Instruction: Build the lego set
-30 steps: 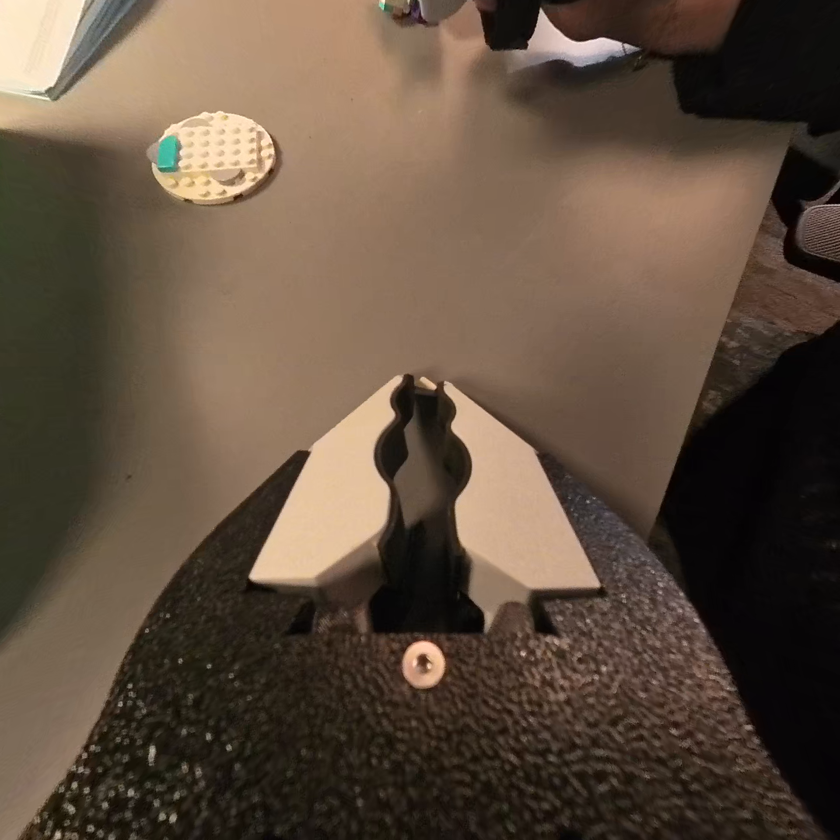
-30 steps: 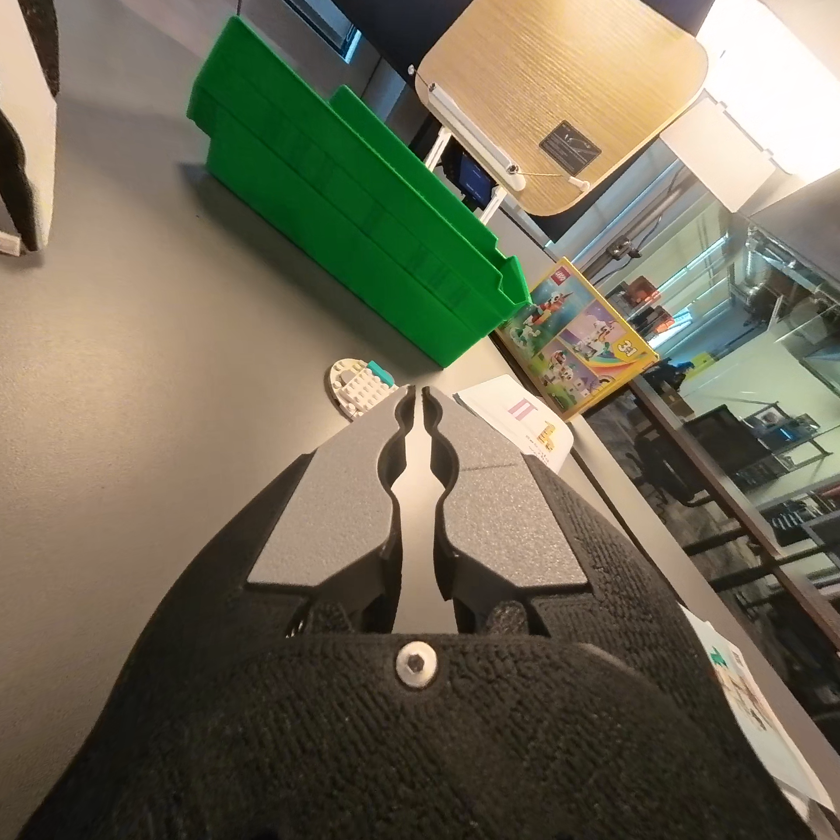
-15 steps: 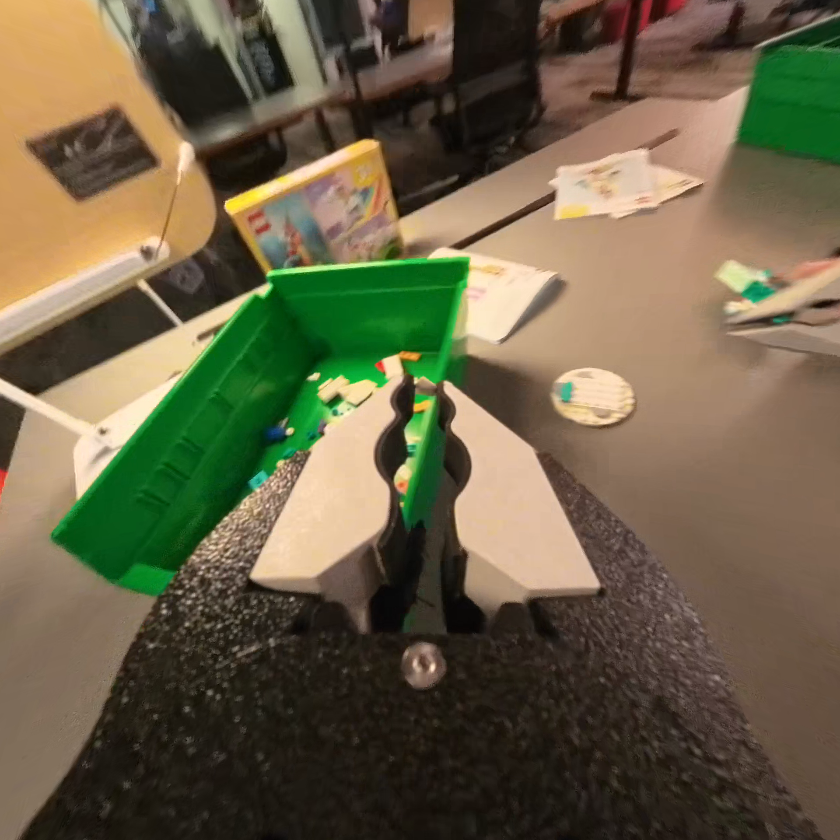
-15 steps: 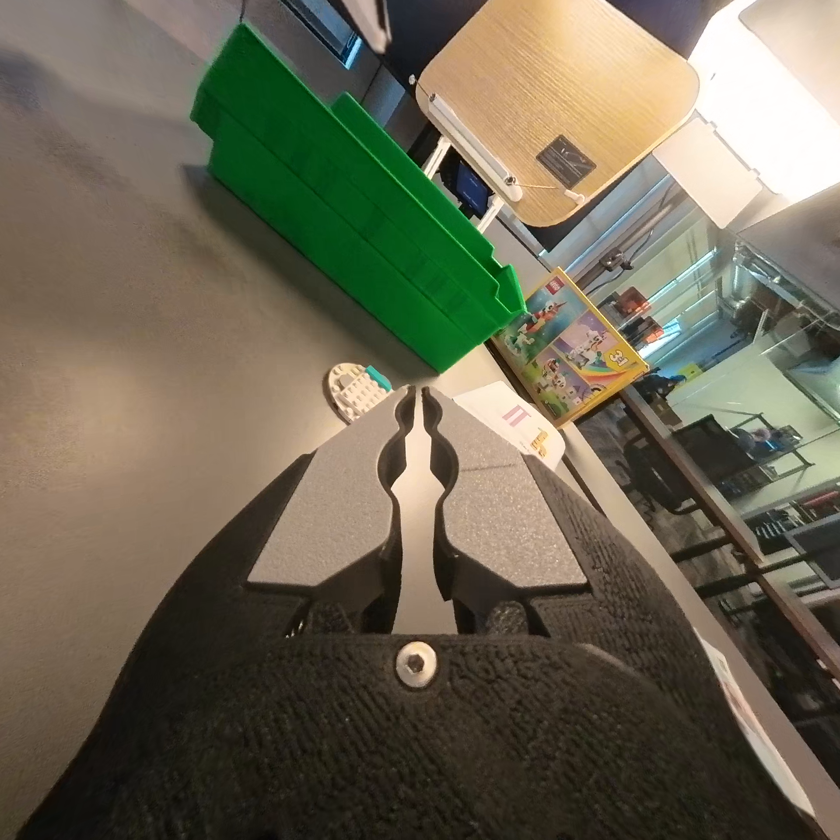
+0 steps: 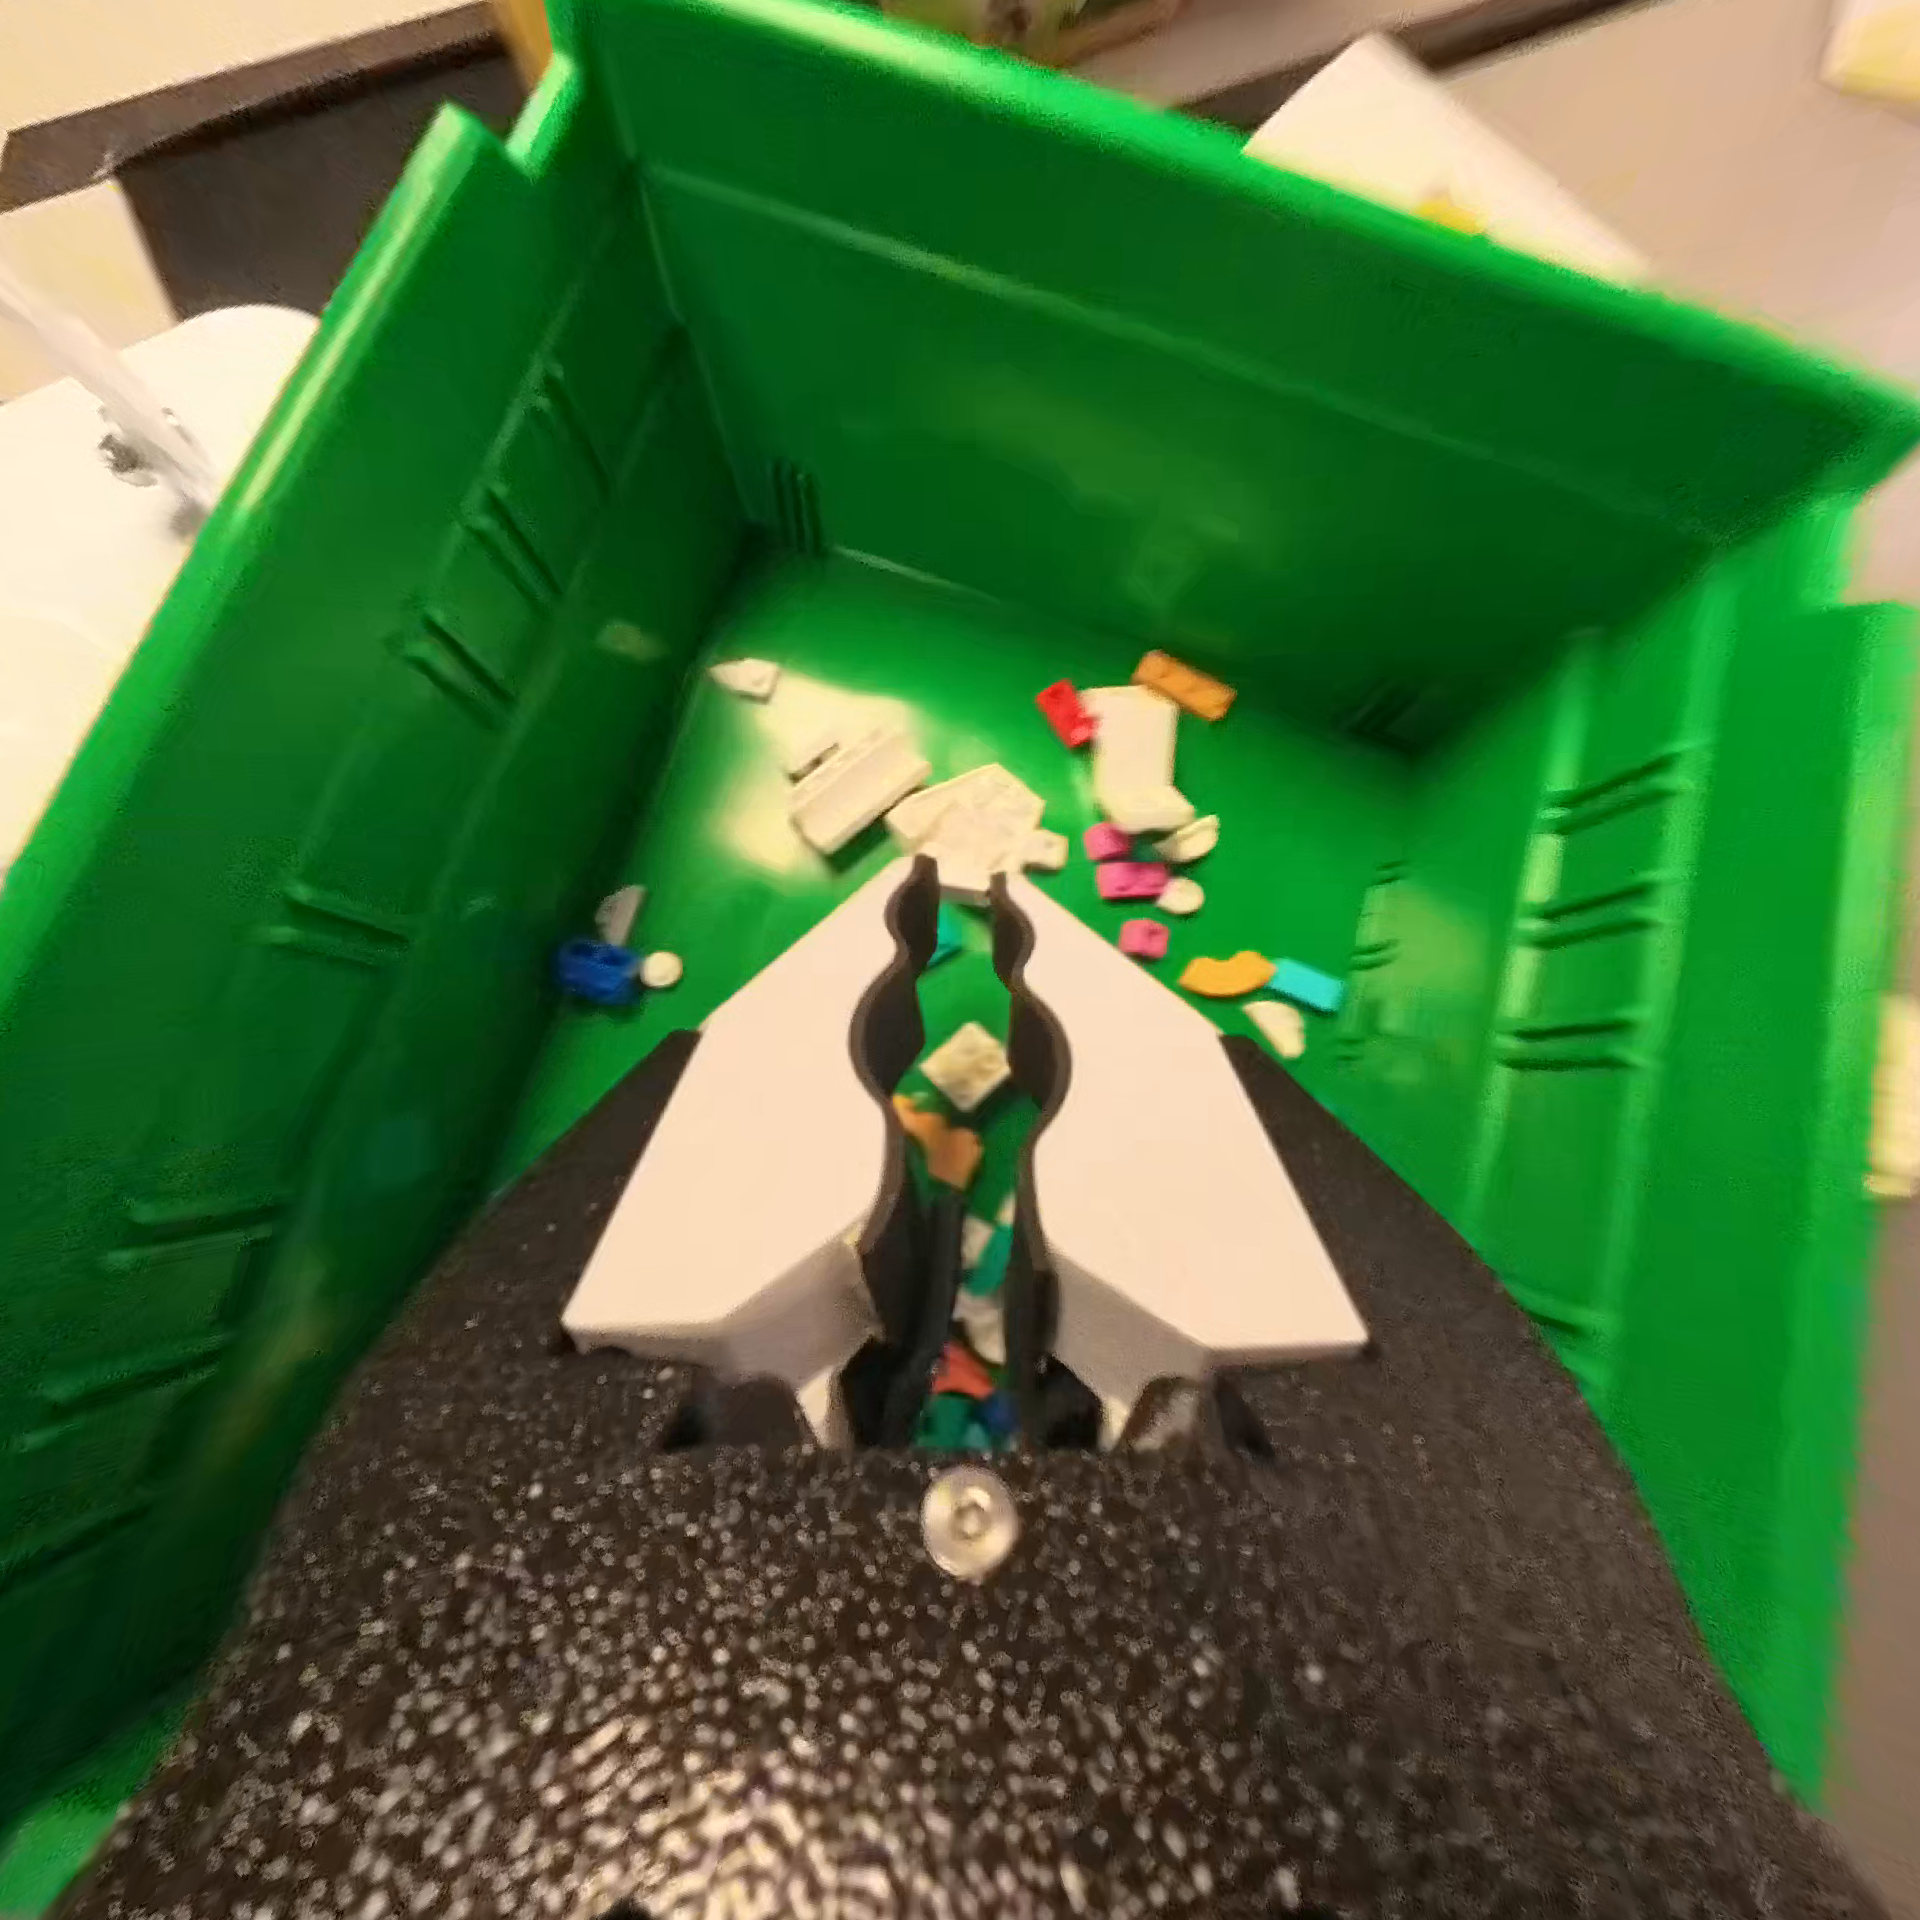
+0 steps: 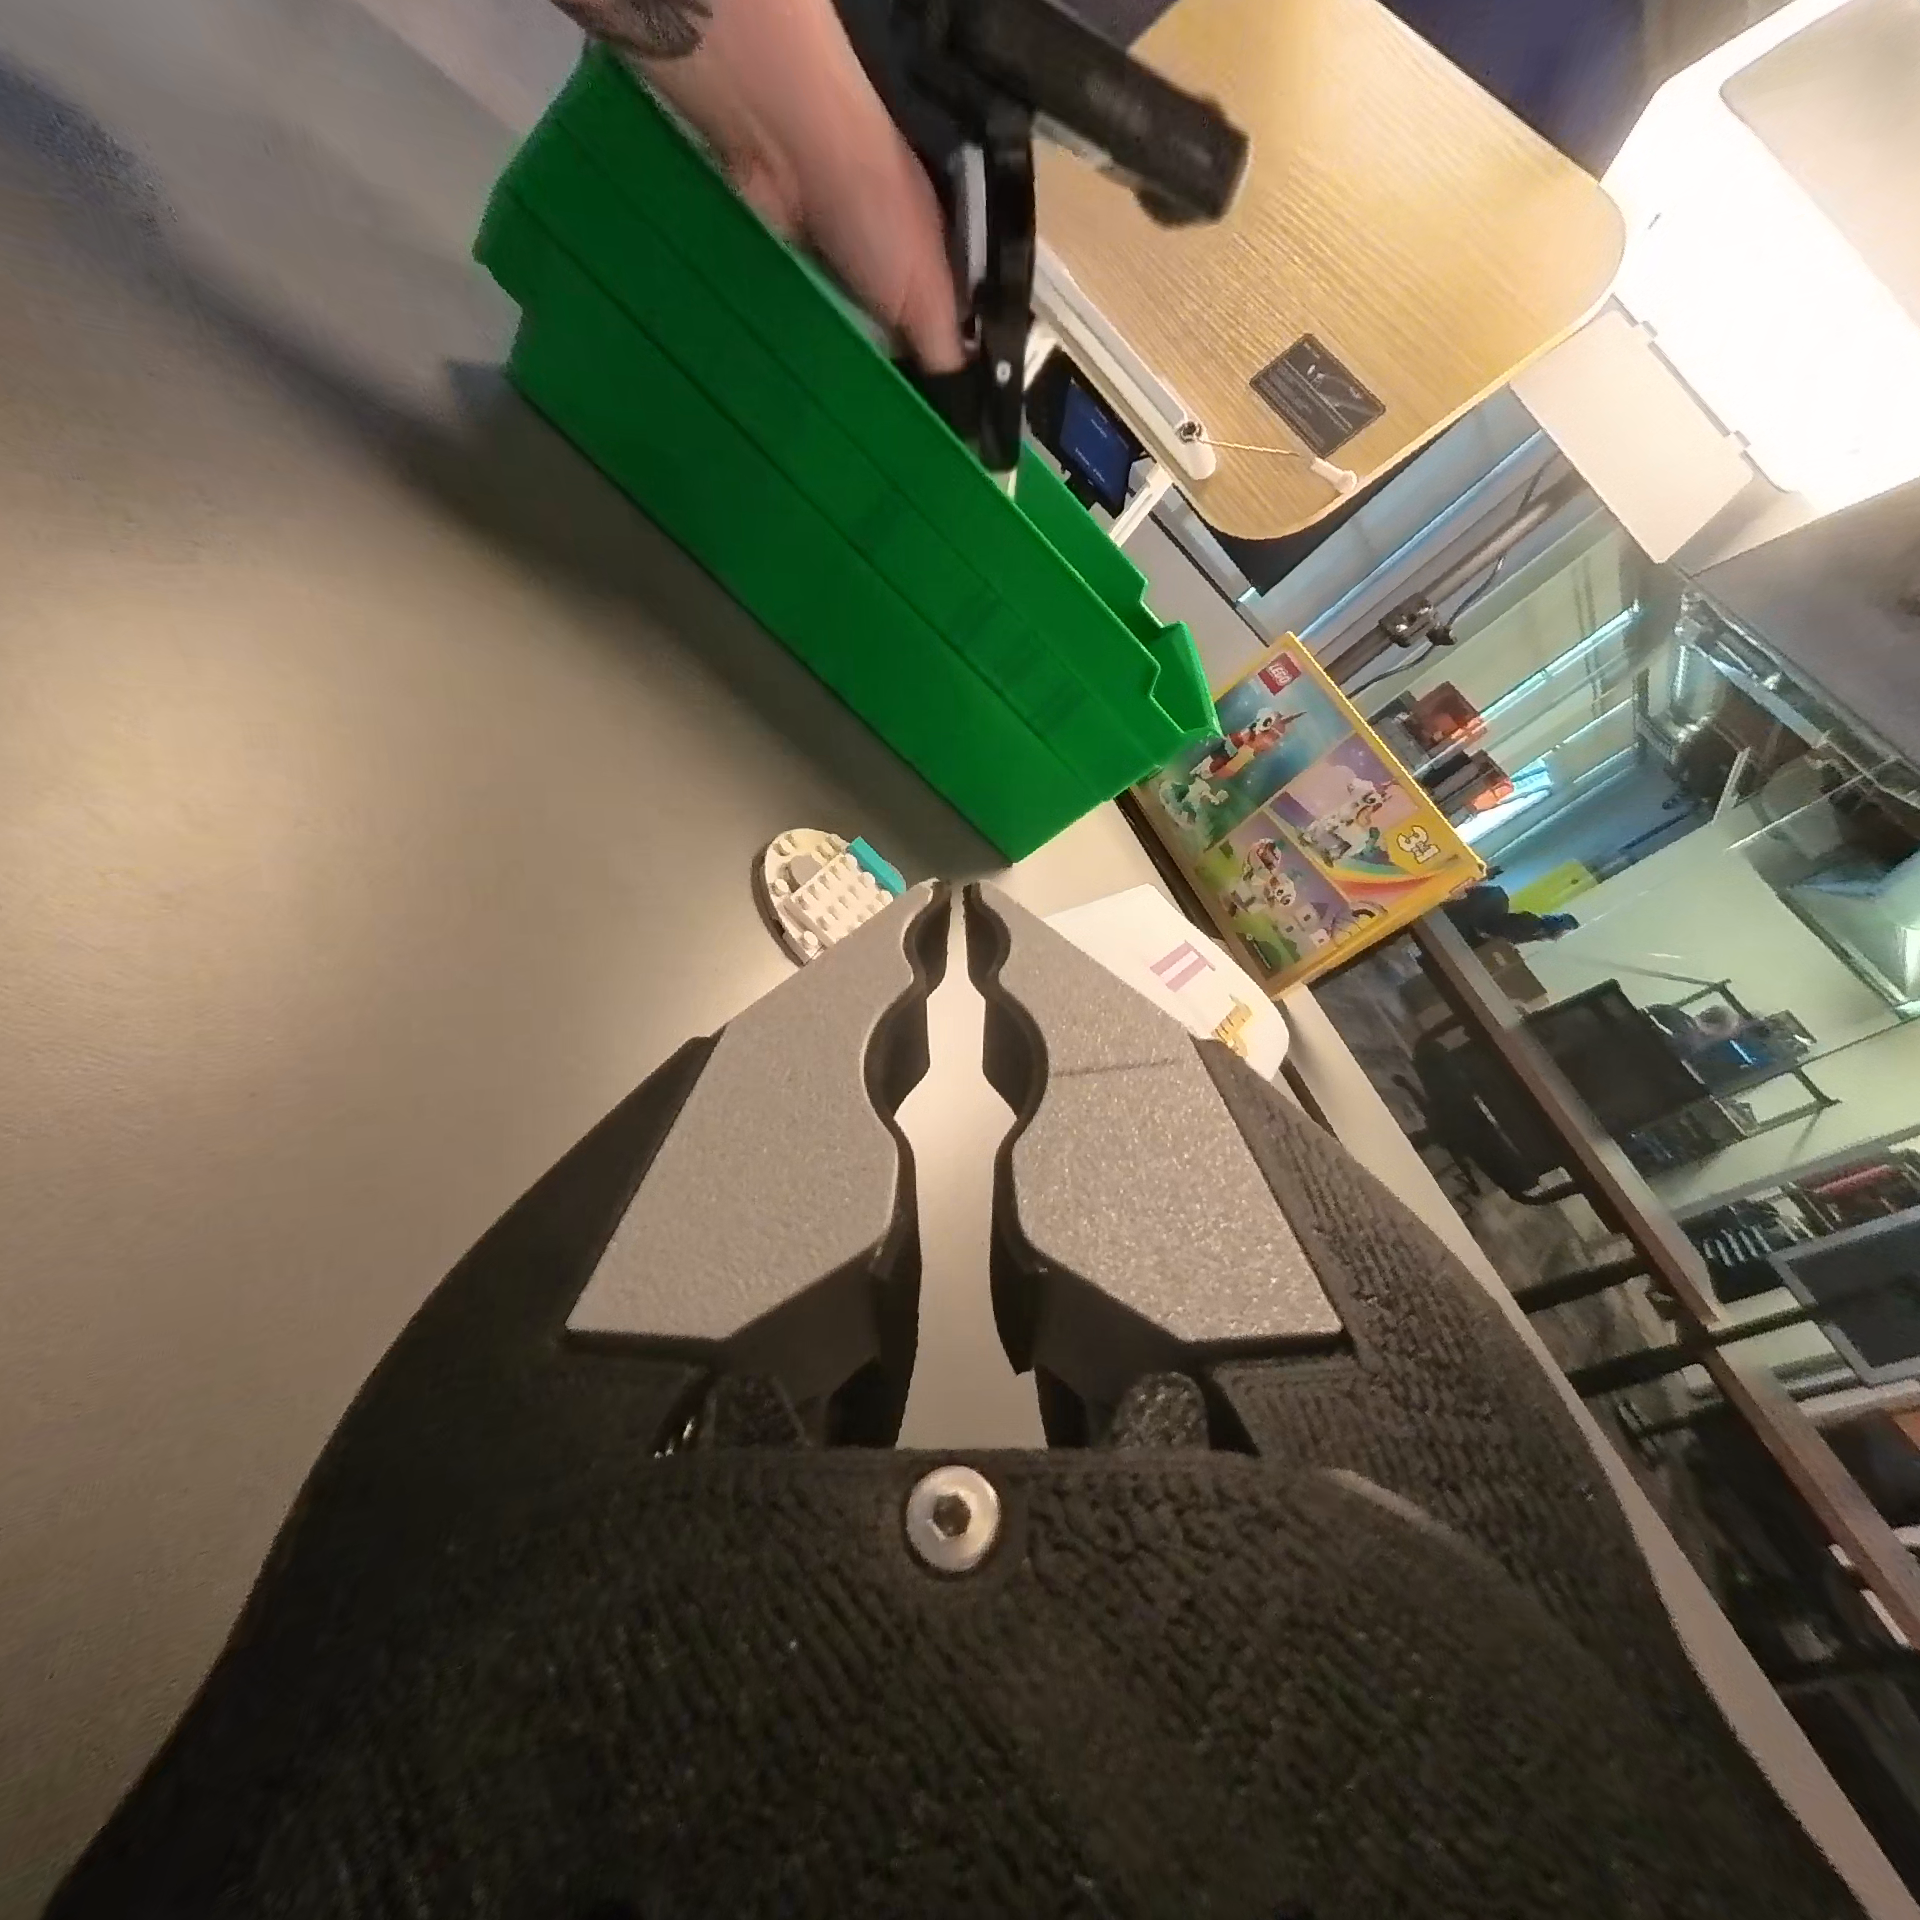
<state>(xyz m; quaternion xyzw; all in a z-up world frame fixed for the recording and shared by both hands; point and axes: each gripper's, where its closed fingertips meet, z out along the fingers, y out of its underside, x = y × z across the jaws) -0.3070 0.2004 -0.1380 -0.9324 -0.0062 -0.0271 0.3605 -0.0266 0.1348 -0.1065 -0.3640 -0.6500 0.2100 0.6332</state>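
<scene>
My left gripper [image 5: 958, 883] hangs inside the green bin [image 5: 1143, 436], just above its floor. Its tips stand a little apart, with a small white piece [image 5: 961, 881] between them; the view is blurred. Below lie several loose bricks, among them a white plate [image 5: 971, 816], pink pieces [image 5: 1127, 878] and a blue brick [image 5: 594, 966]. In the right wrist view the left gripper [image 6: 992, 312] shows in a hand over the bin [image 6: 831, 540]. My right gripper [image 6: 958, 902] is shut and empty, low over the grey table [image 6: 312, 831], beside a round white studded plate [image 6: 821, 894] with a teal piece.
A yellow toy box [image 6: 1320, 810] and a white booklet [image 6: 1174, 966] lie behind the bin. A wooden board on a stand [image 6: 1351, 260] is beyond the table. The table edge runs down the right side, with chairs and shelves past it. About 30 cm separates my left fingertips from my right. The right gripper is farther from the white plate [image 5: 971, 816], some 30 cm, than the left, some 5 cm.
My left gripper swung from the table near the round plate over to the green bin and down into it, its jaw gap unchanged. The right gripper stayed shut and hardly moved.
</scene>
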